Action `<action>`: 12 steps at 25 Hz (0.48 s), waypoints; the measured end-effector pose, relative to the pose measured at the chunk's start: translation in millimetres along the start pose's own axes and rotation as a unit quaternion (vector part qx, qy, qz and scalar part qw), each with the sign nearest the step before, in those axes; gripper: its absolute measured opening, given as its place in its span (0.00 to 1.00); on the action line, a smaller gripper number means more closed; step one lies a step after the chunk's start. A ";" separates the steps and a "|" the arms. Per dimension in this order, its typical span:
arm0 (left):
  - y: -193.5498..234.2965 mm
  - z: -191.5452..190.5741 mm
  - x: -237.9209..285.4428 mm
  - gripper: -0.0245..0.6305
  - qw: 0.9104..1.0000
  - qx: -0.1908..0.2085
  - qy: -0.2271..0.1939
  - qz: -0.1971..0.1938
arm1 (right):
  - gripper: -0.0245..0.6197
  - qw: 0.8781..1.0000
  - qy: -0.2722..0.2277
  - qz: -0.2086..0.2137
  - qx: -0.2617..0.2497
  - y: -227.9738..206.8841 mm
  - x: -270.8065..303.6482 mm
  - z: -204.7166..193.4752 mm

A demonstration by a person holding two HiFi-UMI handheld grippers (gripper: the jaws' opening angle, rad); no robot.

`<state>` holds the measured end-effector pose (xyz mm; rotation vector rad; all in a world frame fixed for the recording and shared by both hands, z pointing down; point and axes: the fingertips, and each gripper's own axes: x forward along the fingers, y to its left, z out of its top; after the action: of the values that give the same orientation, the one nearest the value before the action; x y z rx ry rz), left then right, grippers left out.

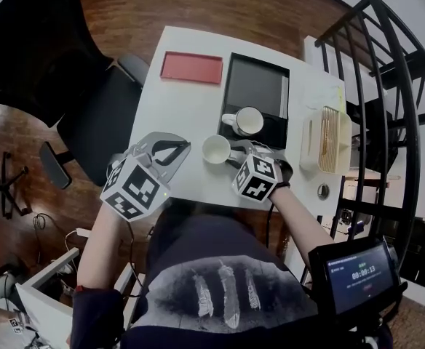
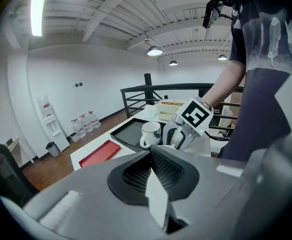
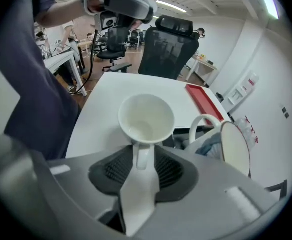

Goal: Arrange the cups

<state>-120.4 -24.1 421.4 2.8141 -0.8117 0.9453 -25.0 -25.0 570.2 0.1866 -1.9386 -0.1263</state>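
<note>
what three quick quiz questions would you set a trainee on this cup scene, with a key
1. True or false: the left gripper holds a cup.
2. Between the jaws of the right gripper stands: A) a spoon B) the handle of the plain white cup C) nothing
3. Fill in: the patterned cup sits on the ___ tray.
Key: 1 false, its jaws are together and empty. 2 B. 3 black tray.
</note>
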 end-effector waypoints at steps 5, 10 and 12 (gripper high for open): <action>-4.0 -0.9 4.5 0.06 1.000 0.001 0.004 -0.007 | 0.14 1.000 -0.011 -0.004 0.013 0.3 -4.1 0.4; -5.6 4.7 8.5 0.06 1.000 0.008 0.003 -0.012 | 0.11 1.000 -0.015 -0.013 0.010 1.3 -8.2 1.5; -5.5 4.8 9.5 0.06 1.000 0.009 0.003 -0.013 | 0.11 1.000 -0.015 -0.020 0.016 -0.5 -10.0 -2.9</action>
<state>-108.7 -24.8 423.5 2.8291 -0.7692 0.9610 -18.7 -23.5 562.0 0.2455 -1.9685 -0.1257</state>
